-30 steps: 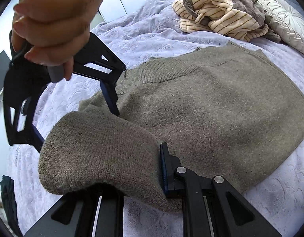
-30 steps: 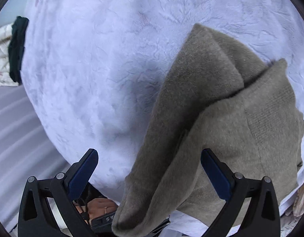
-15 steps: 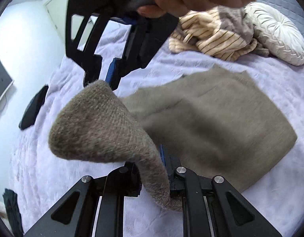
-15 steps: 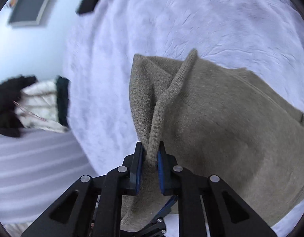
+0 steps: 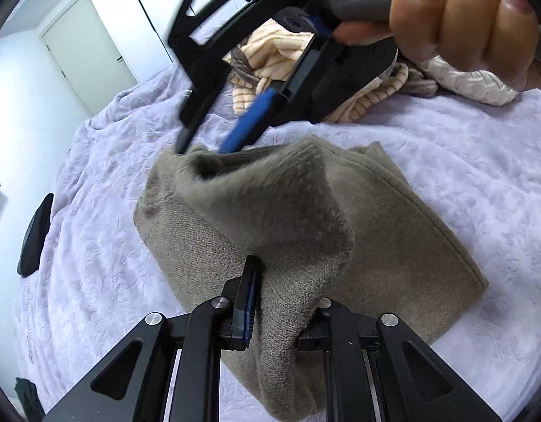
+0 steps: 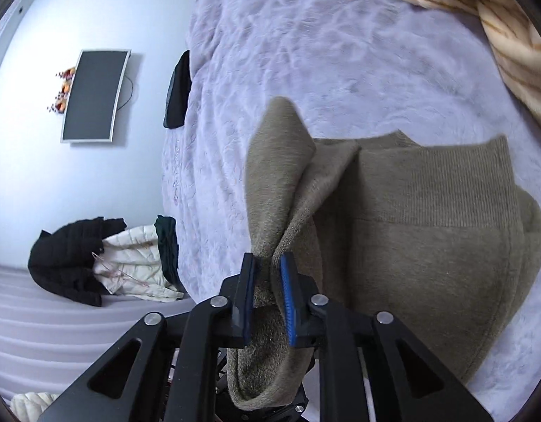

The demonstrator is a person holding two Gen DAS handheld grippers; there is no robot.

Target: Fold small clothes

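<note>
An olive-brown knitted sweater (image 5: 393, 246) lies on the lilac bedspread (image 5: 464, 161), with its near part lifted and doubled over the rest. My left gripper (image 5: 270, 299) is shut on a fold of it; the cloth hides the right finger. My right gripper (image 5: 207, 144), held by a hand (image 5: 464, 17), reaches down to the sweater's far raised corner. In the right wrist view that gripper (image 6: 268, 281) has a bunched edge of the sweater (image 6: 428, 246) between its blue pads. Its jaws are opening, and the cloth still touches both pads.
A cream striped garment (image 5: 270, 56) and a round white cushion (image 5: 464, 81) lie at the far side of the bed. A dark object (image 6: 178, 91) rests on the bed's edge. A wall screen (image 6: 90, 95) and a pile of clothes (image 6: 105, 260) are beyond the bed.
My right gripper went from wide open to closed on the sweater's edge, then lifted and carried it across. My left gripper rose with its fold. The sweater now lies doubled over.
</note>
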